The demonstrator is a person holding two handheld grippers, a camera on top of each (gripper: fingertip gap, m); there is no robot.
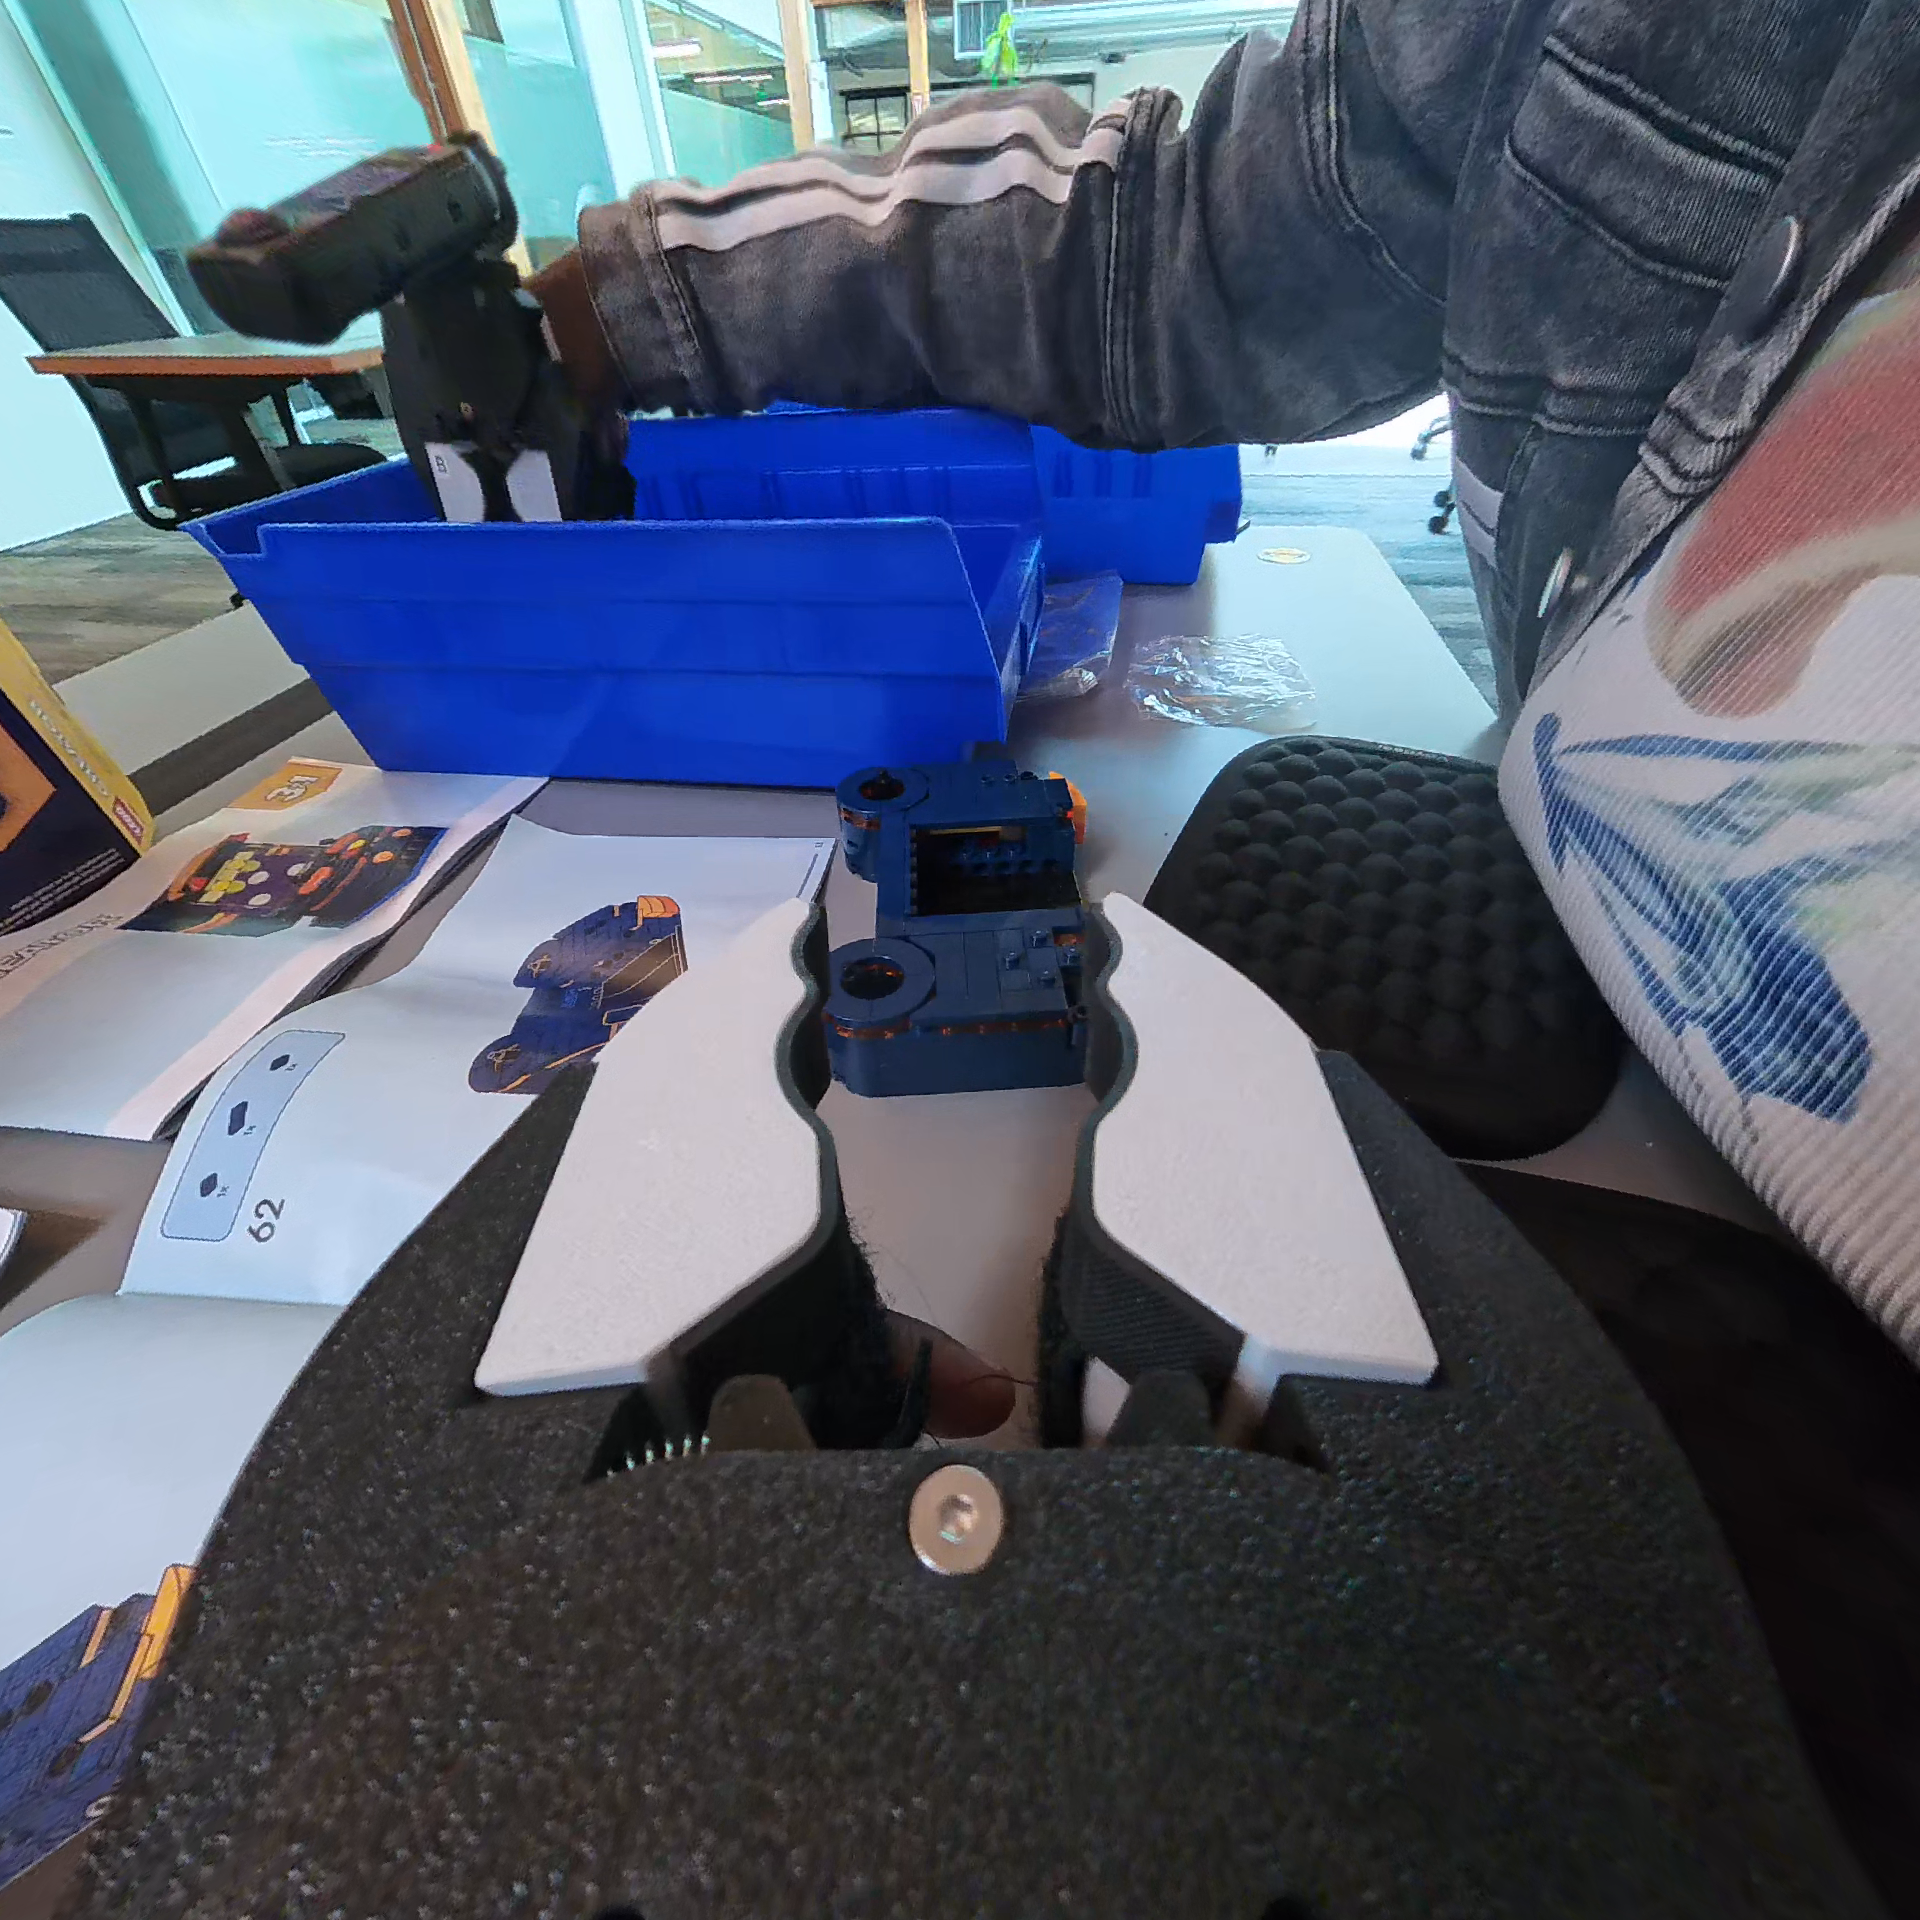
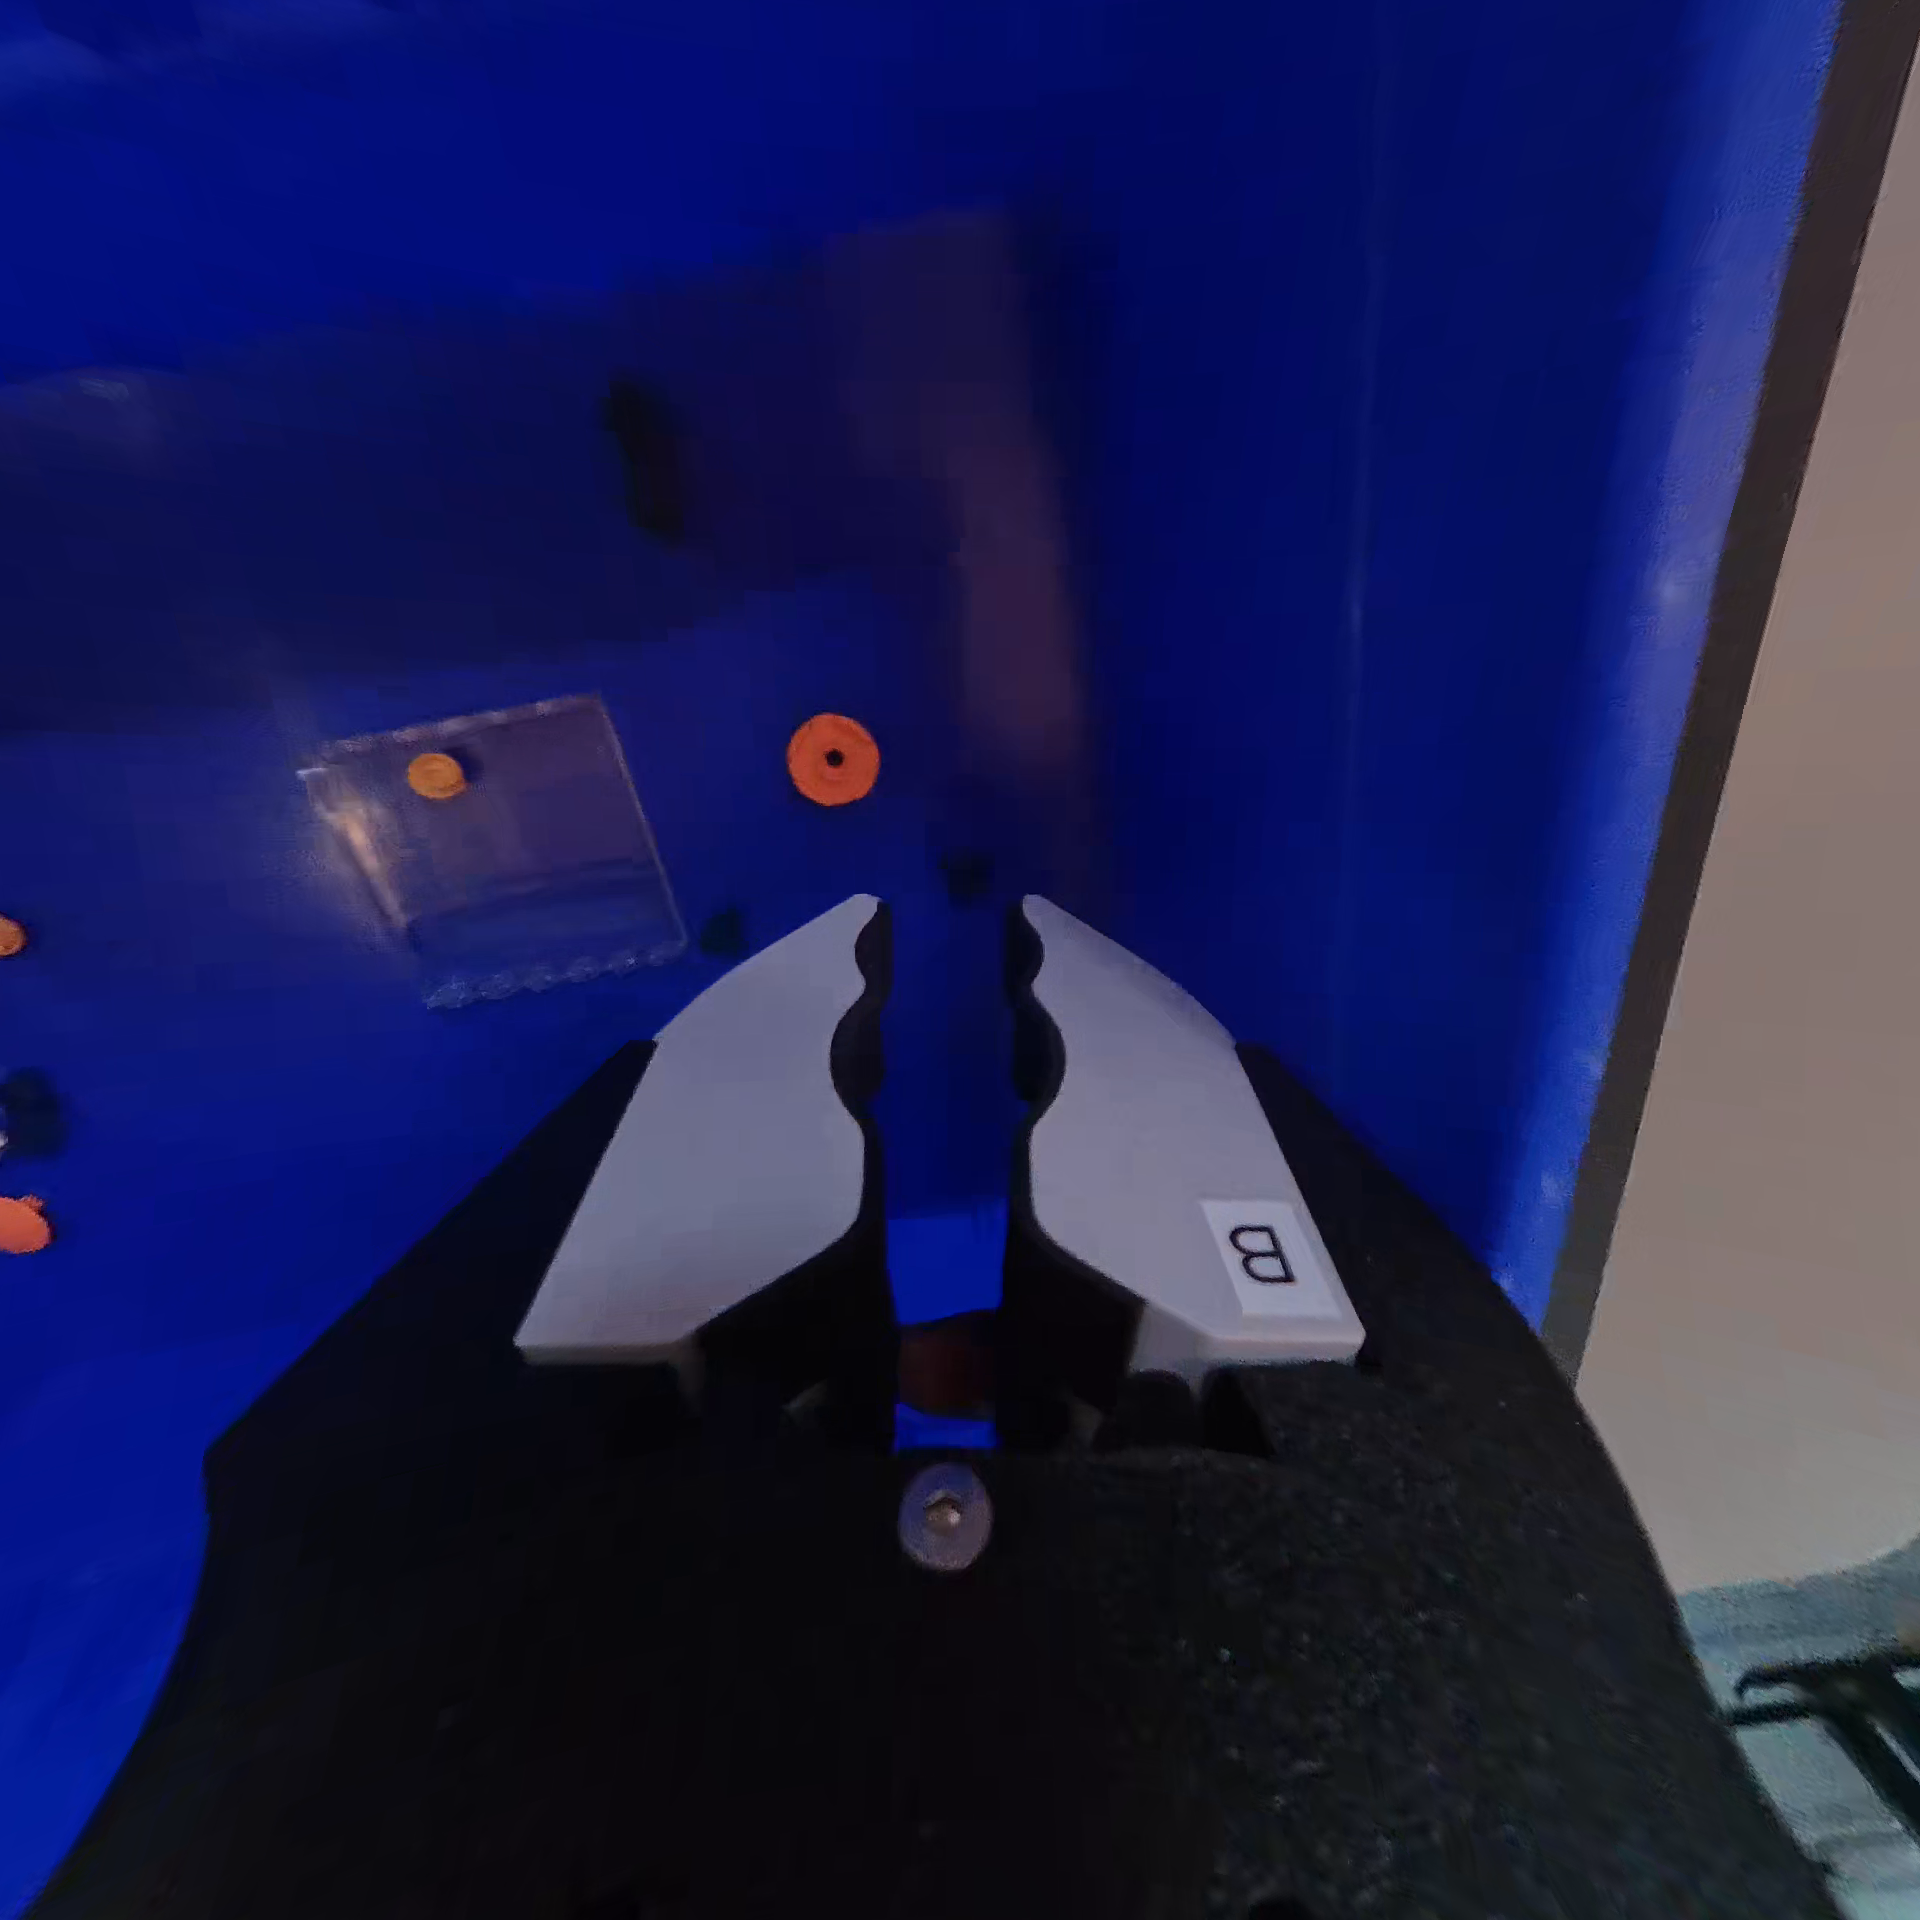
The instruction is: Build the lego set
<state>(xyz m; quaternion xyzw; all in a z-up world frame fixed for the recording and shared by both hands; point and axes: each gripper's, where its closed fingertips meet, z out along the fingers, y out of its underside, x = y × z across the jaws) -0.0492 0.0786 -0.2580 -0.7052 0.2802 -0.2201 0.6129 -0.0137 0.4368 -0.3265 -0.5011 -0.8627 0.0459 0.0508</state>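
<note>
A dark blue lego build (image 1: 956, 997) with orange trim rests on the white table. My left gripper (image 1: 956, 920) is shut on its two sides near its front. My right gripper (image 2: 951, 904) is open and empty, reaching down inside the blue bin (image 2: 1195, 520); it also shows in the left wrist view (image 1: 488, 488). Just past its tips lies a small dark piece (image 2: 966, 876). An orange round piece (image 2: 832, 758) lies farther off. A clear plastic bag (image 2: 499, 842) with an orange stud lies to the left.
The blue bin (image 1: 623, 644) stands behind the build, with a second bin (image 1: 1132, 488) to its right. An open instruction booklet (image 1: 416, 1039) and a box (image 1: 52, 790) lie left. A black bumpy pad (image 1: 1382, 935) and clear bags (image 1: 1216, 675) lie right. A person's sleeve (image 1: 1039, 260) spans above. My hands' fingertips stand some 35 centimetres from each other.
</note>
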